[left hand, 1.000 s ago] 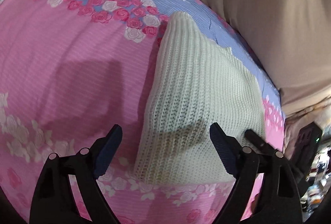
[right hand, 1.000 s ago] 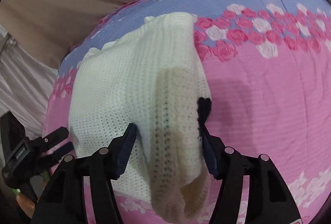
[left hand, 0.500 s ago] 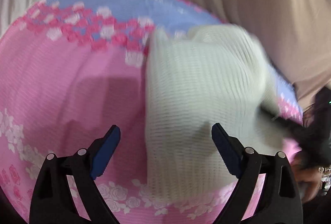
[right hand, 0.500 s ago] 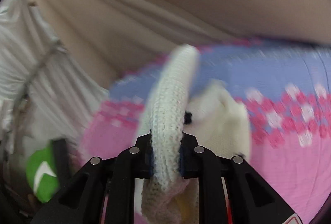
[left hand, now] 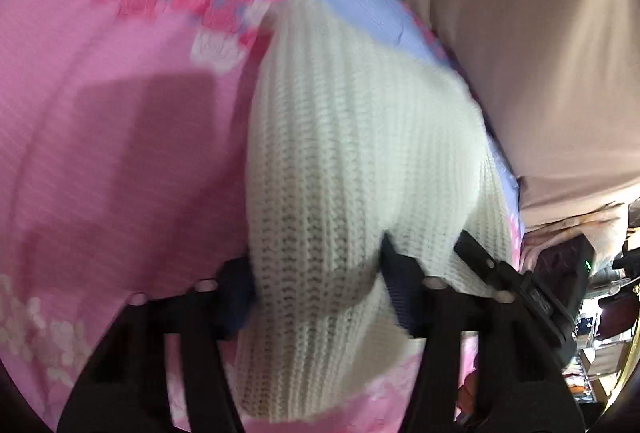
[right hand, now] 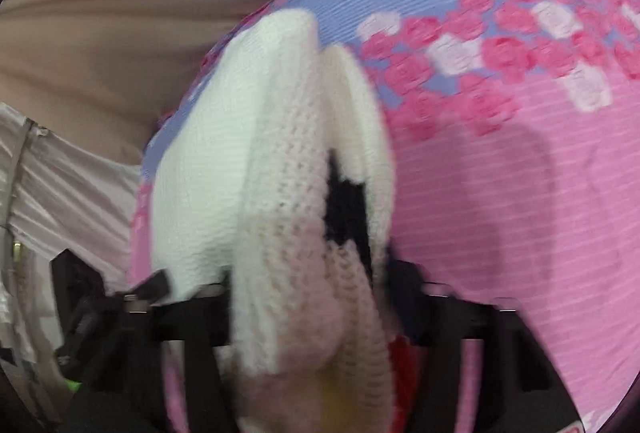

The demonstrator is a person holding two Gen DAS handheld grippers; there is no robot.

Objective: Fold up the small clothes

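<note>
Left hand-held gripper (left hand: 316, 293) just closed, now grasping the cream knit sweater (left hand: 360, 173); right hand-held gripper (right hand: 308, 297), jaws reopening slightly, grips its bunched edge. Sweater on floral bedsheet (left hand: 120, 153); fold underway.

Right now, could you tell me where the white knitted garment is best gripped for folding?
Grip the white knitted garment along its near bunched hem, coming from the near side, over the pink floral bedspread. That edge faces both grippers; the far end lies flat against the bedspread.
</note>
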